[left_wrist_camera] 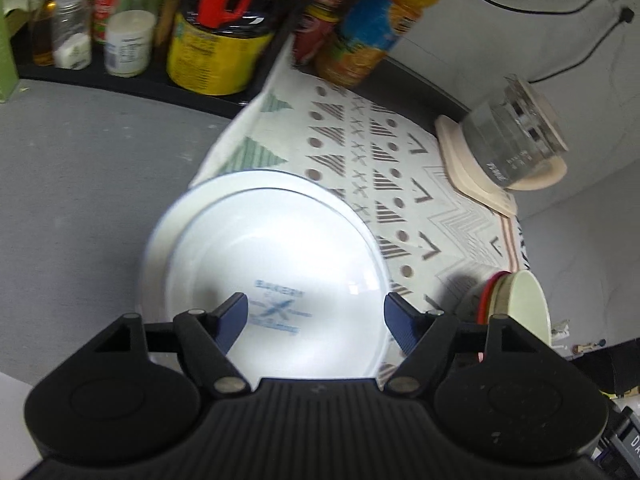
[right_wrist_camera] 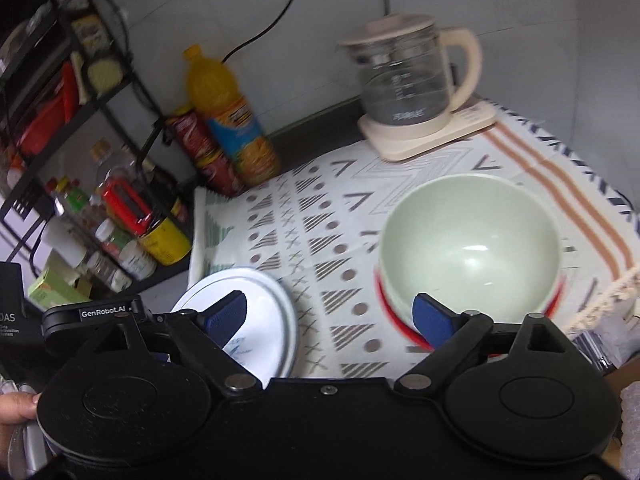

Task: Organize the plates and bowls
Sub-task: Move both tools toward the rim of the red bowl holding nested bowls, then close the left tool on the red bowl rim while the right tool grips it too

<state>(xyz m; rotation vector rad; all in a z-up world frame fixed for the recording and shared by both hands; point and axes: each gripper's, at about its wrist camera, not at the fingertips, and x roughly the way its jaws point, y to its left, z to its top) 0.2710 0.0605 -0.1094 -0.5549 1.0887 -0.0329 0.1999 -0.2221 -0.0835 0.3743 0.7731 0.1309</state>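
Two white plates [left_wrist_camera: 276, 248] lie stacked at the near left edge of the patterned cloth [left_wrist_camera: 384, 160], the top one bearing a blue print. My left gripper [left_wrist_camera: 316, 318] hovers open above that stack, nothing between its blue pads. The pale green bowl [right_wrist_camera: 470, 240] sits nested in a stack with a red-rimmed bowl under it, on the cloth's right side. My right gripper [right_wrist_camera: 332, 320] stands open above the cloth [right_wrist_camera: 328, 216], between the white plates [right_wrist_camera: 256, 320] on its left and the green bowl on its right. The bowl stack [left_wrist_camera: 516, 308] also shows at the right of the left wrist view.
A glass kettle [right_wrist_camera: 408, 80] on a cream base stands at the cloth's far corner. An orange drink bottle [right_wrist_camera: 228, 116] and red cans [right_wrist_camera: 204, 152] stand by the wall. A black rack [right_wrist_camera: 80, 184] with jars and bottles fills the left. A hand [right_wrist_camera: 16, 408] shows at bottom left.
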